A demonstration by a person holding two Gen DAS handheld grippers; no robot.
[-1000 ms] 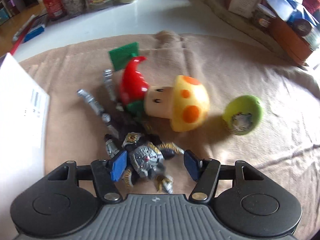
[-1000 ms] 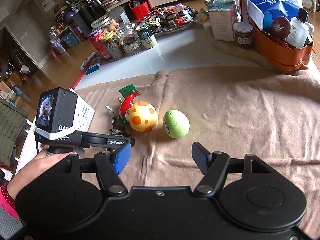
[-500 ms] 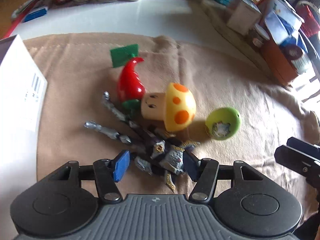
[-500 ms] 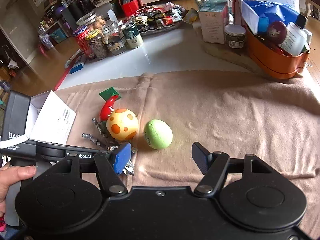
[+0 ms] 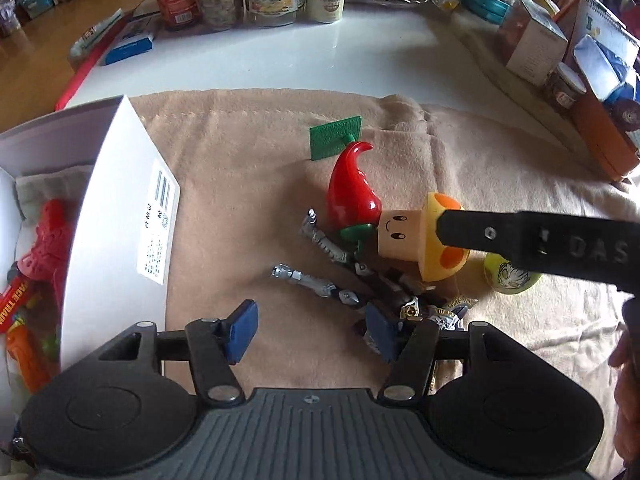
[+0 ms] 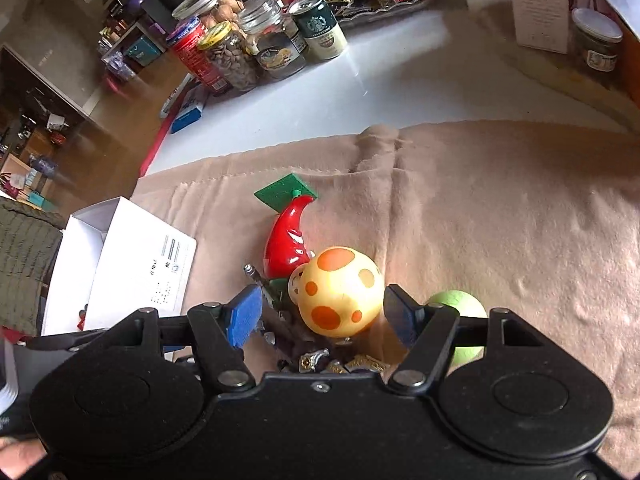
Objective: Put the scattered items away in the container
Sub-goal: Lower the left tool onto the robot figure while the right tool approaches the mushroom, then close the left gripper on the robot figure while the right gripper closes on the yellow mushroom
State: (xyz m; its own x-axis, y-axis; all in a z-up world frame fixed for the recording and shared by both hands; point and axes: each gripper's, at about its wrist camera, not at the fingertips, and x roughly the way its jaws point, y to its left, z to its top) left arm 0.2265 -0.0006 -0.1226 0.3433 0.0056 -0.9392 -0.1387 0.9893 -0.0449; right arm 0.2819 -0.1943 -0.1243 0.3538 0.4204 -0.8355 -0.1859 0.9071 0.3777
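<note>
A tan cloth (image 6: 500, 216) was spread under everything. A white box (image 5: 120, 216) was placed at its left edge. The mushroom toy (image 6: 340, 292) was framed, ungripped, by the released right gripper (image 6: 320, 314); the left gripper (image 5: 310, 330) was held parted, empty.

Under my grippers I list: cloth (image 5: 248, 184), beige, matt, soft nap, faintly creased. Bench (image 5: 280, 60), white, smooth, glossy. Chilli toy (image 5: 352, 196), red plastic, high gloss. Mushroom toy (image 6: 340, 292), yellow plastic with orange spots, smooth satin sheen. Egg (image 6: 460, 304), green, matt. Armoured figure (image 5: 332, 288), silver and gold paint with a metallic look. Box (image 5: 120, 208), white card, matt, with a printed paper label. I note blue pads (image 5: 240, 332) on my left hand-held gripper, matt, on black matt plastic.
</note>
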